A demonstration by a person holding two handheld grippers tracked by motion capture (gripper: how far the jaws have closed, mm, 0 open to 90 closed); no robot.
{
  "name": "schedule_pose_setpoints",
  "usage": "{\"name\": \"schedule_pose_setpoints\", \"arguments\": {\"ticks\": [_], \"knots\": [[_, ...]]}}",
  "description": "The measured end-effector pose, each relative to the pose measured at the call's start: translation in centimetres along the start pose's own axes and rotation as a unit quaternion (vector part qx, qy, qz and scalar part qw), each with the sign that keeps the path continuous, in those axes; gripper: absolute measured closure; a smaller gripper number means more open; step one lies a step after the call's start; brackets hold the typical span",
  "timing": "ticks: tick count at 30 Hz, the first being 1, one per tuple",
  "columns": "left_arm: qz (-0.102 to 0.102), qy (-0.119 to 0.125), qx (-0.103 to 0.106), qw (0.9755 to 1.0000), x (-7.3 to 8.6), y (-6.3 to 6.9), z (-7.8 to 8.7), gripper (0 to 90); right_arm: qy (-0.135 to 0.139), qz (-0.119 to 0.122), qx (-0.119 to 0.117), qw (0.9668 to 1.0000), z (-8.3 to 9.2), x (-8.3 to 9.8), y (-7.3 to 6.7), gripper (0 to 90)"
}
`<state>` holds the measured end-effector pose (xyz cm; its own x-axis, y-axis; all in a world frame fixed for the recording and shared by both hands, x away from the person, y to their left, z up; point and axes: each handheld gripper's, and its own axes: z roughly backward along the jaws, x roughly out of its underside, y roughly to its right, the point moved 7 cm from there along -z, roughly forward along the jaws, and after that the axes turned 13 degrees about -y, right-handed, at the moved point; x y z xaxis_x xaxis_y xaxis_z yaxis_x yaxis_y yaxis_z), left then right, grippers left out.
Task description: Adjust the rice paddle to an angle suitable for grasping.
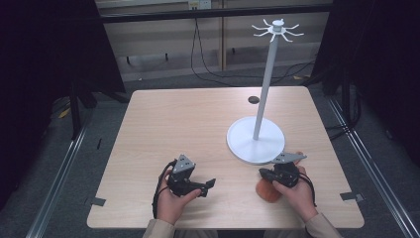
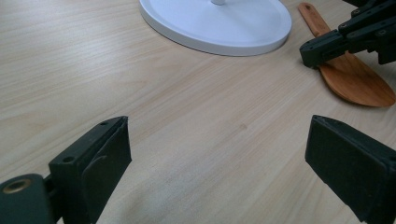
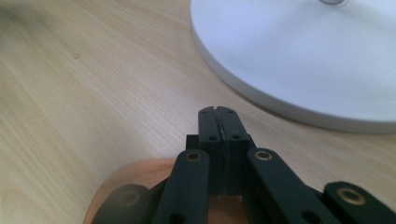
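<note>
r gripper [image 3: 218, 112] clenched, above spoon [image 2: 355, 79] nr stand base [image 2: 219, 23]; l gripper [image 2: 215, 154] released, over table [image 1: 188, 119].

Wooden spatula [image 2: 355, 77]: reddish-brown, flat on the table near its front edge, broad blade toward the person, narrow handle beside the white stand base.

Colours on the table

The table [image 1: 188, 119] is pale wood with fine grain. The stand [image 1: 256, 140] at the right is white, the spatula [image 2: 355, 79] near it reddish-brown, both grippers [image 1: 207, 186] [image 1: 263, 173] black with grey plates.
</note>
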<state>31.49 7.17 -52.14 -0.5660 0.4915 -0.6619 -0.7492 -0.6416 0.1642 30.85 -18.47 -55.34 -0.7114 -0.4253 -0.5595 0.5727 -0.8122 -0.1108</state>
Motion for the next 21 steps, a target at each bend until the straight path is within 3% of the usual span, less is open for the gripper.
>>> {"name": "schedule_pose_setpoints", "arguments": {"ticks": [4, 21], "knots": [[-0.001, -0.002, -0.002, 1.0000, -0.1, 0.2, -0.2, 6.9, -0.005, 0.006, 0.000, 1.0000, 0.5, 0.6, 0.1, 89.7], [-0.016, -0.003, 0.008, 0.9998, -0.9, 0.9, -0.9, 7.0, -0.009, -0.013, 0.018, 0.9997, 2.2, 2.7, 1.4, 89.6]]}}
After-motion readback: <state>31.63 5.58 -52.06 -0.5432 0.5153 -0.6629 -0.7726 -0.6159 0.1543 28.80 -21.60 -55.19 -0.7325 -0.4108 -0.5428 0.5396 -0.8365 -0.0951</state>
